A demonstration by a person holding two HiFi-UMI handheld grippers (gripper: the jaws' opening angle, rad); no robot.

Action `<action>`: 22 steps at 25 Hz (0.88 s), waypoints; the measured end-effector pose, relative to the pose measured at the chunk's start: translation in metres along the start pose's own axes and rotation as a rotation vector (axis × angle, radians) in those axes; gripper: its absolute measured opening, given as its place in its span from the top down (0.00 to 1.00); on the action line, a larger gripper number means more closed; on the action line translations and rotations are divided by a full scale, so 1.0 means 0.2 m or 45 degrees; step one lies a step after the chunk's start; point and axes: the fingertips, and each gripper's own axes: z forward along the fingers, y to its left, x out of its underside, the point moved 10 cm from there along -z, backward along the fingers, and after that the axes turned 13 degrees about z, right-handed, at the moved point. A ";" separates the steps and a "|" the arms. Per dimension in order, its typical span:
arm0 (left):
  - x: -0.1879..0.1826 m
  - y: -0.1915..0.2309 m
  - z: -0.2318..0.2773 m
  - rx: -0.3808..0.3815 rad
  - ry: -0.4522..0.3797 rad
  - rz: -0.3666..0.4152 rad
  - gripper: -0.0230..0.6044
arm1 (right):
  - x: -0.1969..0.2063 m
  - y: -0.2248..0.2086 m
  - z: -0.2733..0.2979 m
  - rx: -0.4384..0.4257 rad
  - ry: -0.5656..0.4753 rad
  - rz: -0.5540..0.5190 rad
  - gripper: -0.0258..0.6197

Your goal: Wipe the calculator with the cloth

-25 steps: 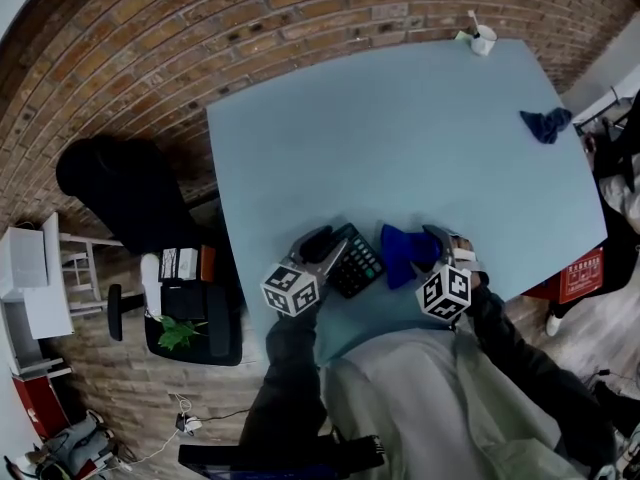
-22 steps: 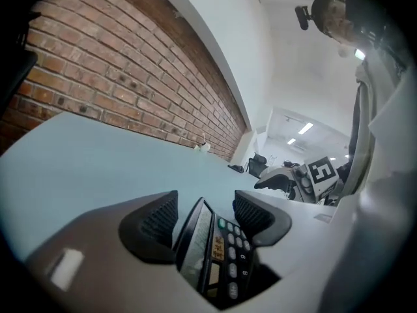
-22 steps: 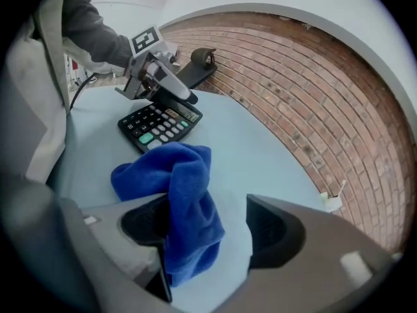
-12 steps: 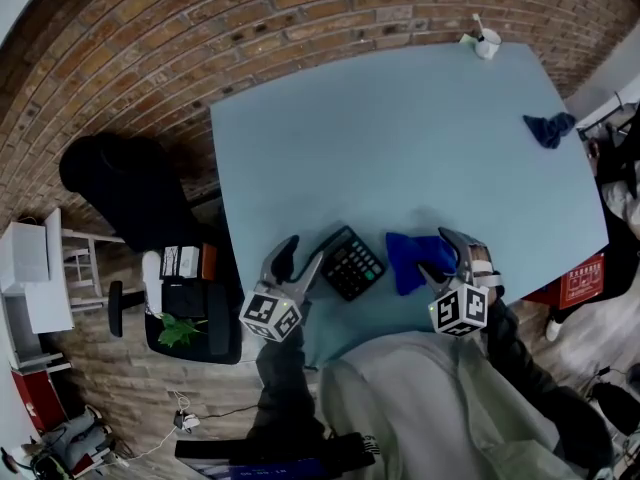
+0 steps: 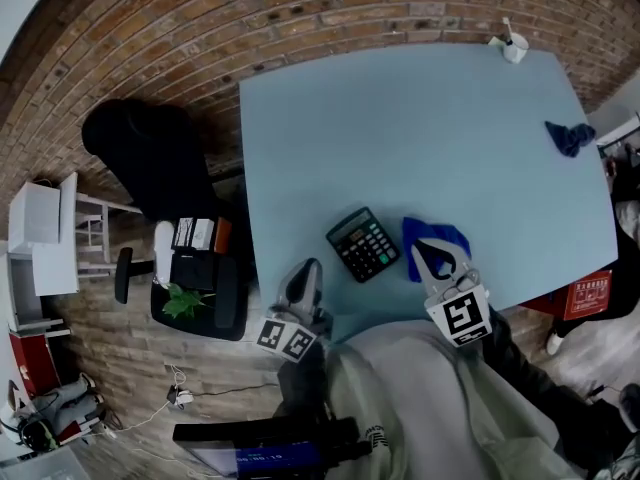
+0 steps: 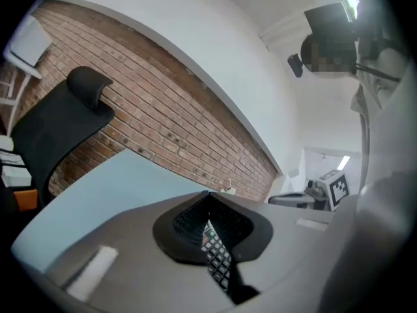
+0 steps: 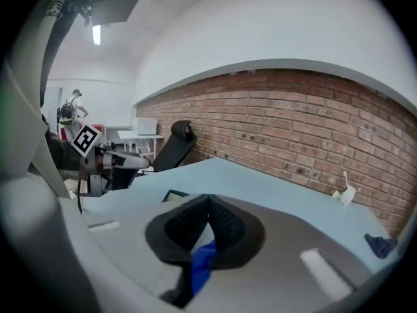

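Head view: left gripper [image 5: 308, 270] and right gripper [image 5: 428, 251] just snapped shut on nothing, cloth [image 5: 428, 228] lying loose right beside the calculator [image 5: 363, 244] near the table [image 5: 400, 128] edge, so a closed-jaw poke could shove either off.

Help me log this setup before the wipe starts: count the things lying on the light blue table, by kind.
Blue cloths: 2
Calculator: 1
White cup: 1
Total: 4
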 end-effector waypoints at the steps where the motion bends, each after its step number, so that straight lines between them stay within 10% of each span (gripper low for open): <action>1: 0.00 -0.01 -0.02 -0.011 -0.023 -0.024 0.96 | 0.00 0.01 0.00 -0.006 0.015 -0.010 0.96; 22: 0.12 -0.23 -0.05 0.023 -0.046 -0.218 0.96 | 0.20 0.12 -0.04 -0.085 0.166 -0.027 0.96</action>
